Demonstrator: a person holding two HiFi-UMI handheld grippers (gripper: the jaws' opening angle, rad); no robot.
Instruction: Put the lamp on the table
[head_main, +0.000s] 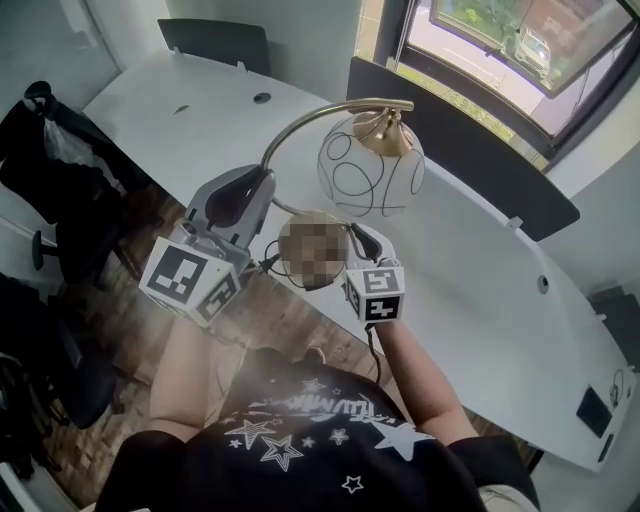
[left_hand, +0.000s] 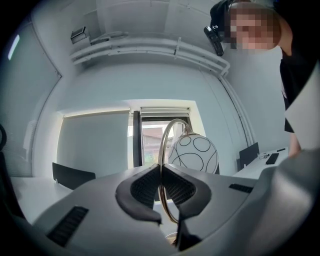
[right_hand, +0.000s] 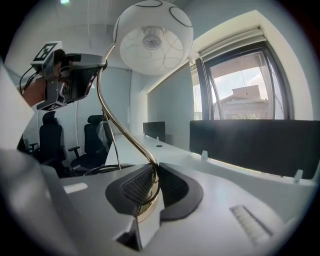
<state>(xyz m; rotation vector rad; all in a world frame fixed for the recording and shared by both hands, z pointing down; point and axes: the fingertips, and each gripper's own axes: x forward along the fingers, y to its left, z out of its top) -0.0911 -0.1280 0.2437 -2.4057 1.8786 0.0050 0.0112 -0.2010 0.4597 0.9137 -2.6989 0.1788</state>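
- The lamp (head_main: 370, 165) is up in the air, carried between both grippers at the near edge of the white desk (head_main: 480, 290). It isn't sitting on anything yet.
- The left gripper (head_main: 262, 185) has the curved brass stem (left_hand: 164, 142) pinched high up on the arch. In the left gripper view the jaws are pretty much closed, with just the thin tube squeezed between the pads.
- The right gripper (head_main: 358, 238) is down low. Its jaws are clamped on the bottom of the stem, right above the brass base (right_hand: 146, 207), which sits just under the pads.
- The round white shade (right_hand: 152, 40), with black circle doodles on it, hangs from the tip of the arch. It's out past both grippers, and in the head view it's over the desk.
- The lower end of the lamp lines up more with the wood floor (head_main: 290, 320) beside the desk edge.
- Dark partitions (head_main: 470, 150) run along the far side of the desk, and there's a black office chair (head_main: 55, 165) off to the left.
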